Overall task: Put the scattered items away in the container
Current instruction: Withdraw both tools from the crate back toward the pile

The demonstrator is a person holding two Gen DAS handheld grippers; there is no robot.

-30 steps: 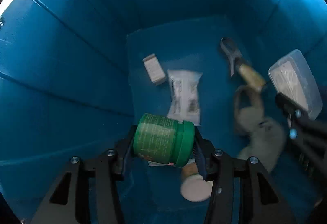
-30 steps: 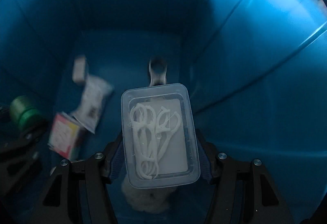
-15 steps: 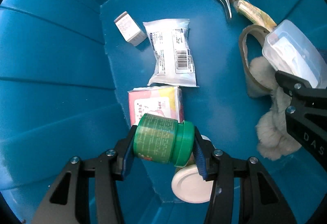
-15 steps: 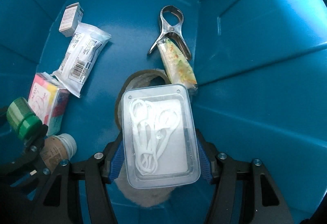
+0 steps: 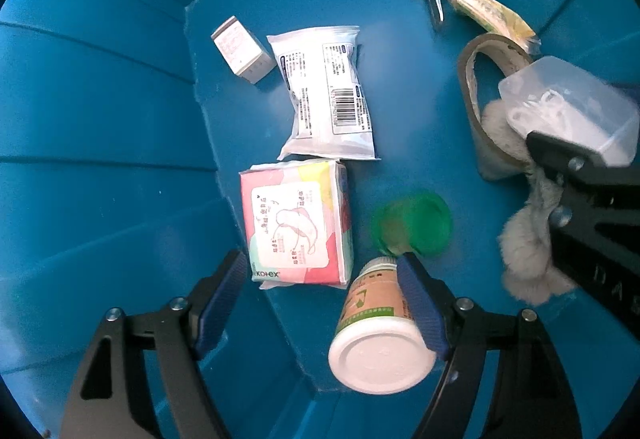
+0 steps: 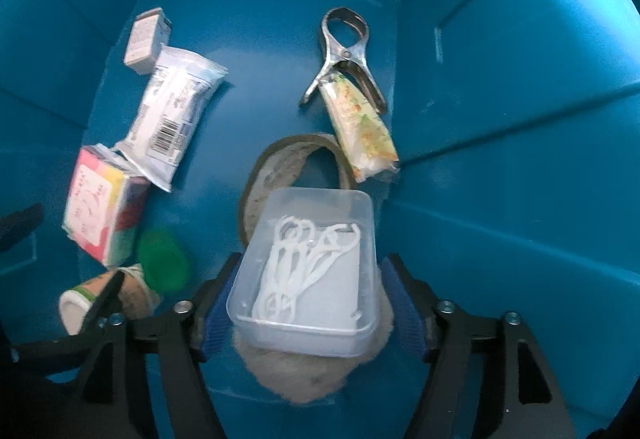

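Blue moulded plastic forms the whole setting: a ribbed, smooth-walled container seen from above, its flat floor carrying every item.

Left hand-held gripper: jaws opening, blue ridged pads apart, nothing pressed between them. A green jar, round and motion-blurred, lies free ahead of the pads, just beside a cylindrical bottle with a white cap and a tan label. The right pad stands against that bottle's side.

Right hand-held gripper: jaws opening. A clear rectangular plastic box of white floss picks sits tilted between the pads, with a gap on the right side; contact on the left cannot be told. It rests over a fluffy grey slipper with a tan rim.

Other contents on the floor:
- 1 soft tissue pack, pink and pastel
- 1 crinkled white sachet with barcode, overlapping the pack's edge
- 1 small carton
- 1 shiny metal clip clamped on a yellow-printed packet
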